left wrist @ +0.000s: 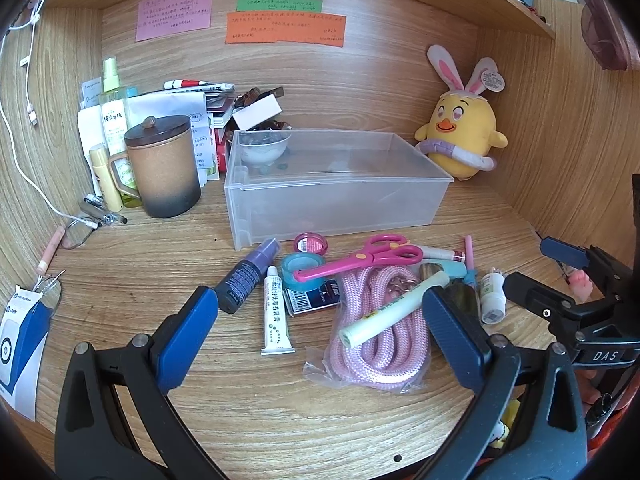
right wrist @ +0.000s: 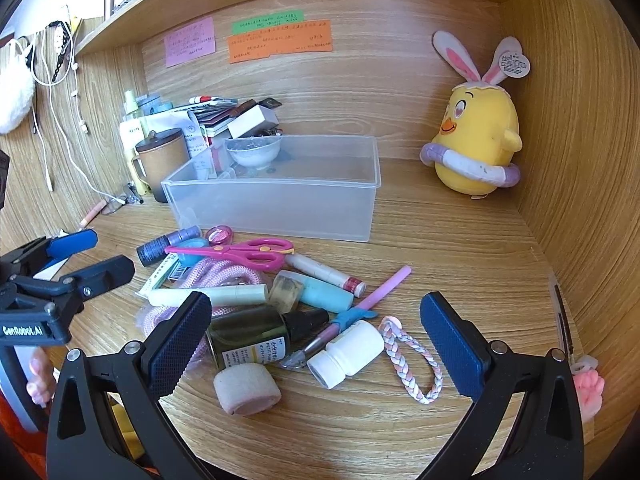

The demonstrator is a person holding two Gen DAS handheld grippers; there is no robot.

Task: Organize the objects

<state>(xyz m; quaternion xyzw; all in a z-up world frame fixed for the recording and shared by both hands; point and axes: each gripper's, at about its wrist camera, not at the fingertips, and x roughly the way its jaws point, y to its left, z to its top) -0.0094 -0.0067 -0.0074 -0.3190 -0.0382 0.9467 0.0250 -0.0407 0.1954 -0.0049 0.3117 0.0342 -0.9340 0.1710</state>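
Hovering with jaws wide apart and empty, the left gripper [left wrist: 320, 320] and right gripper [right wrist: 316, 332] face a heap on the desk [right wrist: 460, 248], likely choosing a first item. The clear box [left wrist: 336, 196] behind waits nearly empty. Pink scissors [left wrist: 360, 258] lie across the rope [left wrist: 376, 344], so things overlap. A mug [left wrist: 164, 168] stands aside.

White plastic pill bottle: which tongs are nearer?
Right. The white plastic pill bottle lies between the right tongs; the left tongs straddle the pink rope beside it.
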